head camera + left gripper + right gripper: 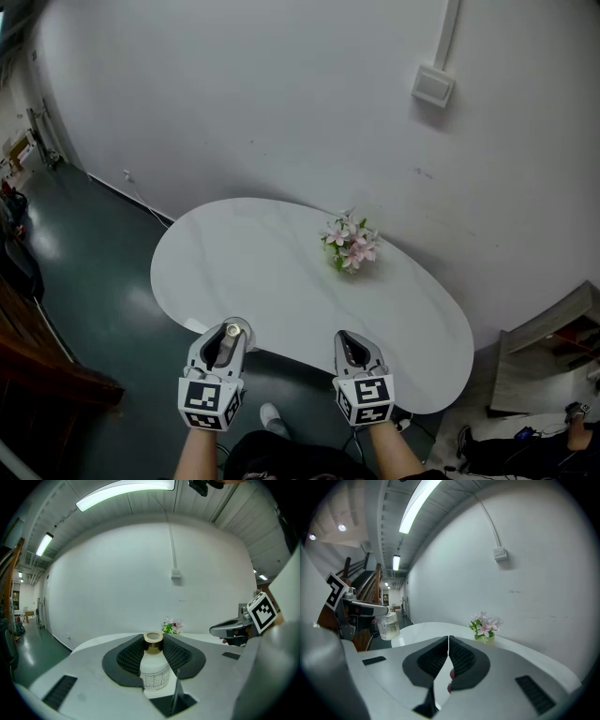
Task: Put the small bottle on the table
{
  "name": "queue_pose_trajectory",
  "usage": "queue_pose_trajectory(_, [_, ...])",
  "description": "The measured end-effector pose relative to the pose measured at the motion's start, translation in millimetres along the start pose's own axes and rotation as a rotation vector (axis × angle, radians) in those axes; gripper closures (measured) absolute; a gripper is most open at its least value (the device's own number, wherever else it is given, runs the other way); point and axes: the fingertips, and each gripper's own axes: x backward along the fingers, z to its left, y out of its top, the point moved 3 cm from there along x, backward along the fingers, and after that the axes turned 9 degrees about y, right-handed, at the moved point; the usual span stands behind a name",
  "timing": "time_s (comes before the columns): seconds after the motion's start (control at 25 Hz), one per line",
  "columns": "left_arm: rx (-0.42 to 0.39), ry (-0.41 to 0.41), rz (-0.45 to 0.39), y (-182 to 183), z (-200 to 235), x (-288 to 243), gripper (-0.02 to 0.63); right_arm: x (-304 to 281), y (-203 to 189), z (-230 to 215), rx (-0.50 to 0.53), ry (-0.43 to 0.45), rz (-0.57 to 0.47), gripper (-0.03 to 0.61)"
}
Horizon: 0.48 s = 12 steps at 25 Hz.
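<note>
We see a white surface (253, 272) bearing pink flowers (350, 246) with green leaves at one o'clock. The bottle (154, 671) is translucent white with a gold cap (153, 640). Left tool (227, 339) and right tool (350, 345) are grey, cubes (208, 401) patterned black-and-white.

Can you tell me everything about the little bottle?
The small bottle looks like whitish, slightly see-through plastic. It has fine printed markings on its side and a shiny gold cap. It stands upright, squeezed near its top between the black ridged pads of the left gripper. It seems to hang in the air at the near edge of the white table, touching nothing else.
</note>
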Motion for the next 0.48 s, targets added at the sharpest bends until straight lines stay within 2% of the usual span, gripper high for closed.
queue_pose_trajectory(0.28, [-0.008, -0.033, -0.015, 10, 34, -24, 0.485, -31, 13, 20, 0.011, -0.026, -0.012, 0.511])
queue_pose_trajectory(0.48, [-0.013, -0.05, -0.019, 12, 41, -32, 0.485, -37, 14, 21, -0.012, -0.045, -0.018, 0.511])
